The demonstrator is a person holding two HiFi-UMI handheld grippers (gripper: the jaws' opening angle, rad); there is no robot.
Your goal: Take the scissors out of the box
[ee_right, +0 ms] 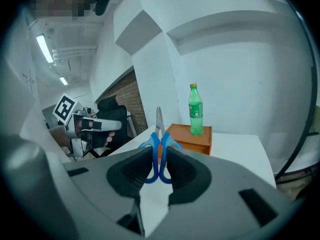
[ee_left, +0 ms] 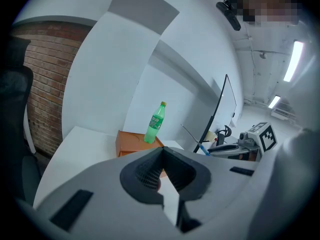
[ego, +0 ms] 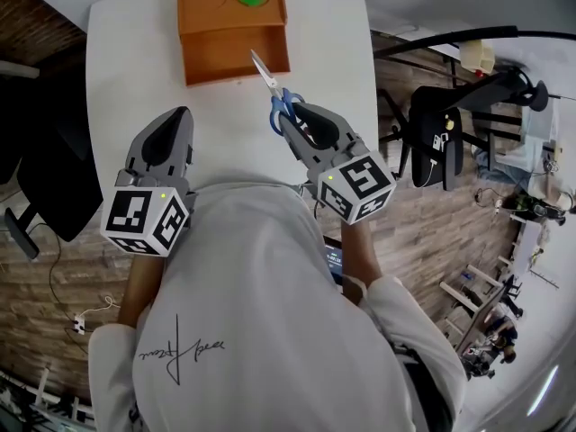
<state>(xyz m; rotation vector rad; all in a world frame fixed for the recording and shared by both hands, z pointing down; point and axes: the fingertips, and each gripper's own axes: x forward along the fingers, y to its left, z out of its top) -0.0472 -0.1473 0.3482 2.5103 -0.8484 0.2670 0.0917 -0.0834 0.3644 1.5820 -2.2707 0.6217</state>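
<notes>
Step in hand, judged: carry-away after removal. Pinching the scissors point(ego: 270, 86) by the blue handles in the right tongs point(ego: 292, 112), blades aimed at the orange box point(ego: 234, 61) at upper centre. Already out of it, above the bench point(ego: 135, 70). With left tongs point(ego: 177, 120) pressed together, empty, at centre left. Next, probably: move aside, lower onto bare bench, then spread to release.

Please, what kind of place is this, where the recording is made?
Probably an office or lab workroom: a white round-cornered table, a black office chair, a red brick wall and long ceiling strip lights.
</notes>
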